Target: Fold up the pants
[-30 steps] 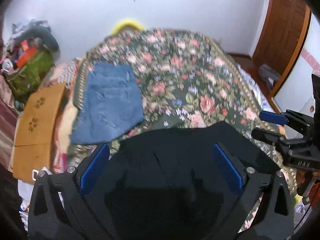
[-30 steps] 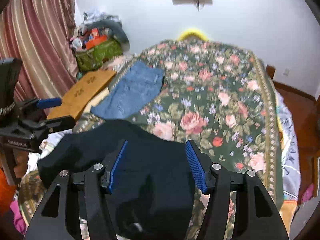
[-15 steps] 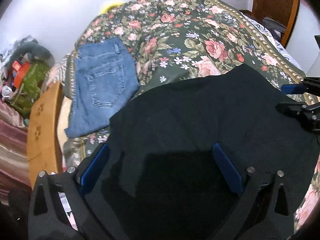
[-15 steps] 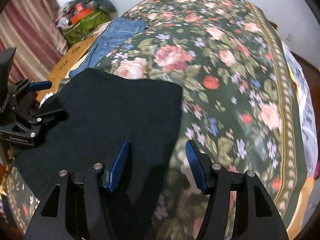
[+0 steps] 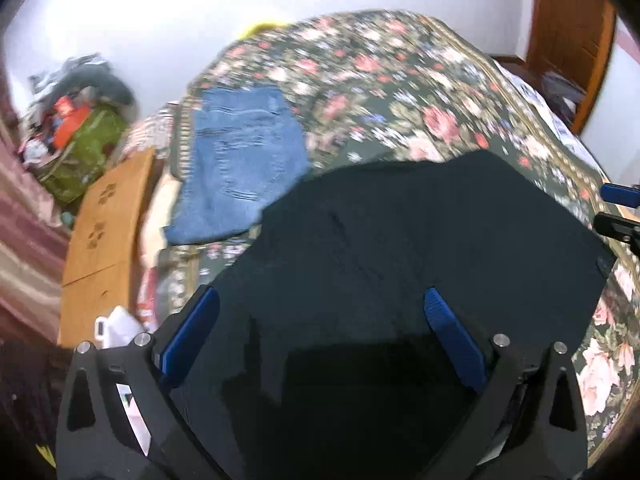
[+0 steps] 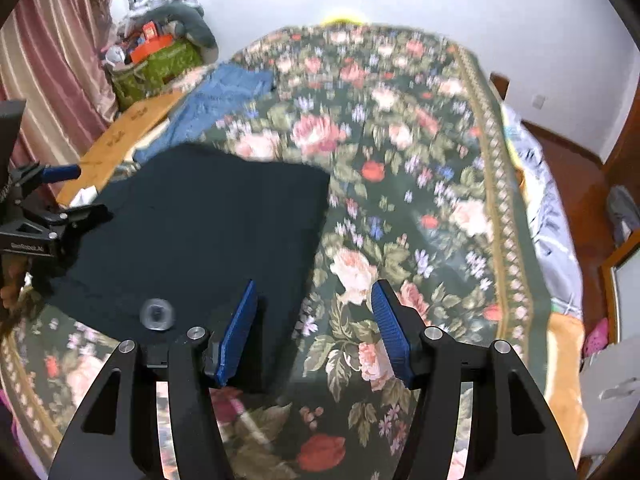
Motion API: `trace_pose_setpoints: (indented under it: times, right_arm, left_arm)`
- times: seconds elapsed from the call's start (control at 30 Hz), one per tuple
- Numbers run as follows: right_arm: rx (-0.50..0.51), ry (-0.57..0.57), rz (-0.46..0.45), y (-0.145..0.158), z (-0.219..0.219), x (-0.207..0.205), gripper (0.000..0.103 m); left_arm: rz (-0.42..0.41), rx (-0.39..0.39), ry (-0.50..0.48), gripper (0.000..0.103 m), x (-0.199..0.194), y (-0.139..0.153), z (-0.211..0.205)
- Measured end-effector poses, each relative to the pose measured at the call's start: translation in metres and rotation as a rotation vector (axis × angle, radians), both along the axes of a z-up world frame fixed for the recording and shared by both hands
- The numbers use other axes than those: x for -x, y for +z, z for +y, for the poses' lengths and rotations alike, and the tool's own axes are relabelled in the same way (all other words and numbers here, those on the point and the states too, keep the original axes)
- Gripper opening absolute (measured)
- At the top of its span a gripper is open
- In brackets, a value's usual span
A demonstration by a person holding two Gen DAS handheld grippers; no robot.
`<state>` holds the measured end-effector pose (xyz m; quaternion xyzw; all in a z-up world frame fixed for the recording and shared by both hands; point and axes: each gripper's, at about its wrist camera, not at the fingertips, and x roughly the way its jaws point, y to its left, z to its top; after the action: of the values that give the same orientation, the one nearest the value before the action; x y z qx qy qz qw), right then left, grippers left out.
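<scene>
Both cameras tilted up | black pants (image 6: 208,232) flat beneath left claw (image 5: 320,332), right claw (image 6: 314,320) straddling edge | both agape

Black pants (image 6: 208,232), folded into flat rectangle, lying on floral bedspread (image 6: 420,184)

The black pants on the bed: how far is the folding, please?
Done: the black pants lie flat as a compact dark rectangle on the floral bedspread, and folded blue jeans rest beyond them. In hand: nothing; the left gripper and right gripper are both open, gripping no cloth. Left: perhaps one more fold or smoothing; the frames cannot settle that.
</scene>
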<state>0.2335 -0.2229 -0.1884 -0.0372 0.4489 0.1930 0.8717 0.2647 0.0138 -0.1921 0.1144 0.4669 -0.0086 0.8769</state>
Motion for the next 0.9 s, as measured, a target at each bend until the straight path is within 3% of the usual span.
trace_pose_setpoints:
  times: [0.3, 0.5, 0.67, 0.9]
  right_arm:
    - [-0.085, 0.043, -0.192, 0.073, 0.033, 0.025, 0.055]
    - [-0.116, 0.144, -0.255, 0.091, 0.078, 0.043, 0.058]
    - [-0.16, 0.214, -0.204, 0.075, 0.117, 0.041, 0.06]
    - [-0.19, 0.238, 0.053, 0.017, 0.155, 0.025, 0.06]
  left_arm:
    - [-0.198, 0.128, 0.171, 0.103, 0.047, 0.07, 0.061]
    - [-0.253, 0.155, 0.283, 0.103, 0.086, 0.082, 0.112]
    - [-0.22, 0.168, 0.362, 0.103, 0.115, 0.067, 0.148]
    - [-0.01, 0.369, 0.475, 0.103, 0.136, 0.011, 0.202]
